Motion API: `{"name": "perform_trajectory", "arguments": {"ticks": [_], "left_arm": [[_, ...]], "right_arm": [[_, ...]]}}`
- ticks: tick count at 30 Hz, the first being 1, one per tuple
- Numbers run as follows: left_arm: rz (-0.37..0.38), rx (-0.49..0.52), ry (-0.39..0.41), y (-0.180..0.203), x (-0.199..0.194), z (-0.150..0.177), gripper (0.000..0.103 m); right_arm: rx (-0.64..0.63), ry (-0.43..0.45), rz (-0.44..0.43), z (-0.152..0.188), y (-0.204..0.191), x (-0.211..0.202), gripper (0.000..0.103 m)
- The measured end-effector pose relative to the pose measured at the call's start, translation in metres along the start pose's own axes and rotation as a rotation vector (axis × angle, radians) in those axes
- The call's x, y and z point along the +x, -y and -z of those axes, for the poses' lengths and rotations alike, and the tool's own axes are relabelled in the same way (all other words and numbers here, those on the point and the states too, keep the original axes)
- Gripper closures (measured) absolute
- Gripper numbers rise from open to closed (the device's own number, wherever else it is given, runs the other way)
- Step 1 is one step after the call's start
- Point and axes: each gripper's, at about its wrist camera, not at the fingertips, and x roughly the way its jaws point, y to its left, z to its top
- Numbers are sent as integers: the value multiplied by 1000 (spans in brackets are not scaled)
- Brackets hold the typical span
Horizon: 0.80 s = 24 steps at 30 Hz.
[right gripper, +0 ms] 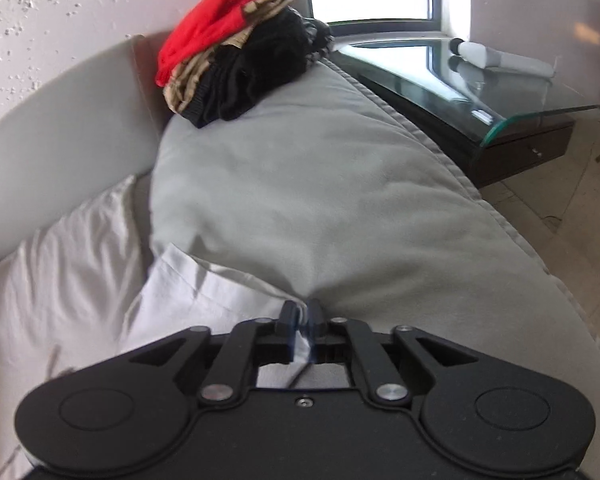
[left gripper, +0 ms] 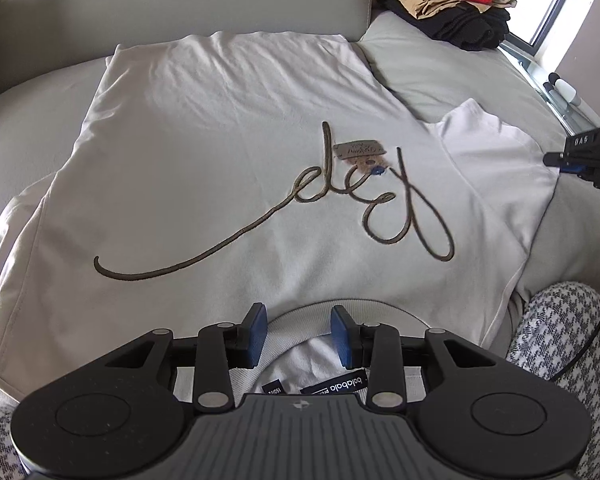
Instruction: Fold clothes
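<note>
A white T-shirt (left gripper: 220, 140) with brown script embroidery lies spread front-up on a grey sofa cushion (left gripper: 440, 68). My left gripper (left gripper: 300, 334) hovers at its ribbed collar (left gripper: 364, 306), nearest the camera. The blue pads (left gripper: 256, 332) stand apart on either side of the neck opening, gripping nothing. The right sleeve (left gripper: 492, 152) lies spread to the right. My right gripper (left gripper: 550, 159) is at the sleeve's outer edge. In the right wrist view its jaws (right gripper: 302, 314) are nearly together with white sleeve cloth (right gripper: 204, 292) pinched between them.
A folded pile of red, tan and black clothes (right gripper: 236, 56) sits on the cushion's far corner by the backrest (left gripper: 180, 0). A glass-topped side table (right gripper: 500, 92) with a white object stands beyond the sofa edge. Houndstooth fabric (left gripper: 560, 340) lies at the lower right.
</note>
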Motion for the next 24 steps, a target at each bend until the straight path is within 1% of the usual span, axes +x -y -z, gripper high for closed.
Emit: {"name": "perform_trajectory", "arguments": {"ticks": [1, 4, 7, 10, 12, 13, 14, 15, 16, 17, 18, 19, 20, 21, 22, 24], "left_arm": [[-1, -1, 2, 0, -1, 0, 69], [0, -8, 15, 1, -8, 2, 69], [-8, -18, 47, -2, -19, 5, 68], [-42, -47, 80, -10, -29, 9, 68], [-80, -69, 93, -17, -33, 12, 68], [-104, -76, 94, -22, -34, 13, 68], [-129, -78, 96, -26, -35, 15, 68], [-152, -77, 97, -29, -34, 17, 69], [-172, -77, 97, -32, -34, 19, 69], [-181, -81, 93, -36, -33, 22, 71], [-180, -89, 86, -39, -31, 24, 73], [-166, -97, 75, -42, -29, 26, 74], [-142, -105, 60, -43, -27, 28, 80], [-119, -106, 48, -42, -24, 30, 83], [-107, -90, 48, -38, -22, 32, 83], [-93, -30, 45, -25, -20, 35, 84]], "right_arm": [[-2, 1, -11, -1, -3, -5, 86], [-15, 44, -34, 0, -13, -27, 82], [-73, 43, -117, 7, -33, -42, 82], [-174, -87, -240, 23, -62, -32, 82], [-272, -167, -284, 38, -84, -18, 83], [-310, -200, -290, 46, -92, -11, 84], [-342, -231, -276, 53, -98, -2, 86], [-379, -251, -237, 60, -101, 5, 87], [-417, -265, -185, 66, -103, 12, 94], [-460, -265, -101, 72, -102, 15, 103], [-492, -266, -33, 76, -100, 18, 103], [-493, -270, -10, 75, -95, 17, 103], [-479, -271, 14, 73, -90, 14, 103], [-469, -268, 35, 70, -86, 11, 103], [-460, -266, 50, 69, -84, 8, 103], [-436, -267, 55, 67, -85, 4, 103]]}}
